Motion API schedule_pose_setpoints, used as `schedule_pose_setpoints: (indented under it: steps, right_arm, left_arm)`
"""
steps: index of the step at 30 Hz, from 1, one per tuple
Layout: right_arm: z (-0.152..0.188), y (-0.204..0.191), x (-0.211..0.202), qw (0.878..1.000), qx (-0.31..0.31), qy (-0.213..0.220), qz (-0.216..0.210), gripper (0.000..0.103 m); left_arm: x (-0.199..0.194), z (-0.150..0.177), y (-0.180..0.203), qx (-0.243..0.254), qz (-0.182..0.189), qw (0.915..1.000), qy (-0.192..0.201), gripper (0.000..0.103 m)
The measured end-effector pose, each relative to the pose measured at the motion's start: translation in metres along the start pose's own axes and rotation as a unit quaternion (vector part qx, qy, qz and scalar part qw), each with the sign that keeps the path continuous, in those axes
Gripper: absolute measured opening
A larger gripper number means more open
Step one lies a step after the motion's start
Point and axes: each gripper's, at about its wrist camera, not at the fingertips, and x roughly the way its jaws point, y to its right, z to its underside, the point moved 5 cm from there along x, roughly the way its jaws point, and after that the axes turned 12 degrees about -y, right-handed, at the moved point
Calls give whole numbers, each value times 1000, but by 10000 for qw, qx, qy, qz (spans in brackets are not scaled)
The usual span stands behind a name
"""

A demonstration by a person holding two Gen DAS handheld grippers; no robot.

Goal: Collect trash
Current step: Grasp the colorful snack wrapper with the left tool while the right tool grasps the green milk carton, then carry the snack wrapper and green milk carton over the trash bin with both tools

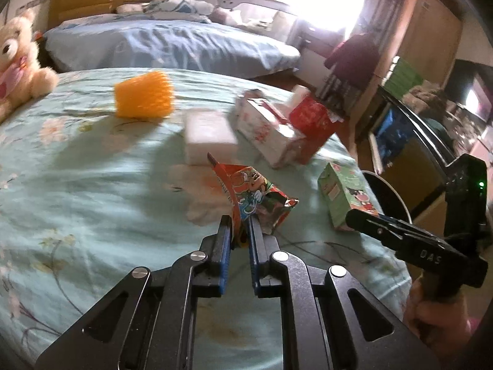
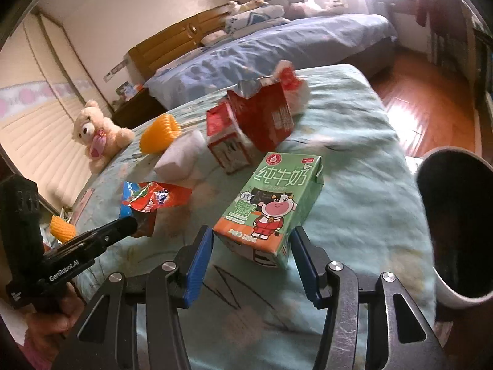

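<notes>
With the left gripper point(image 1: 239, 225) clamped on the wrapper point(image 1: 255, 194) and the right gripper point(image 2: 251, 246) fingers half-wide around the carton point(image 2: 271, 203), both above the bed point(image 2: 354, 185), each should carry level to the bin point(image 2: 456, 234).

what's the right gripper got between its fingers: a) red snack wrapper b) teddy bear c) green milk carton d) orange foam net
c: in the right wrist view the right gripper has its blue pads on either side of the green milk carton; the red snack wrapper is pinched by the left gripper.
</notes>
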Motion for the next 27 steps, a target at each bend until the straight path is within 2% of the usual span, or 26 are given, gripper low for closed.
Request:
schedule_pose_setpoints:
  steps: [19, 27]
  right_arm:
    - [23, 50, -48, 9976, 537, 421, 70, 53]
    - [30, 65, -52, 9963, 759, 405, -7, 53]
  left_arm:
    - [9, 3, 81, 697, 361, 9968, -122, 5]
    - [19, 6, 105, 910, 451, 9946, -209, 5]
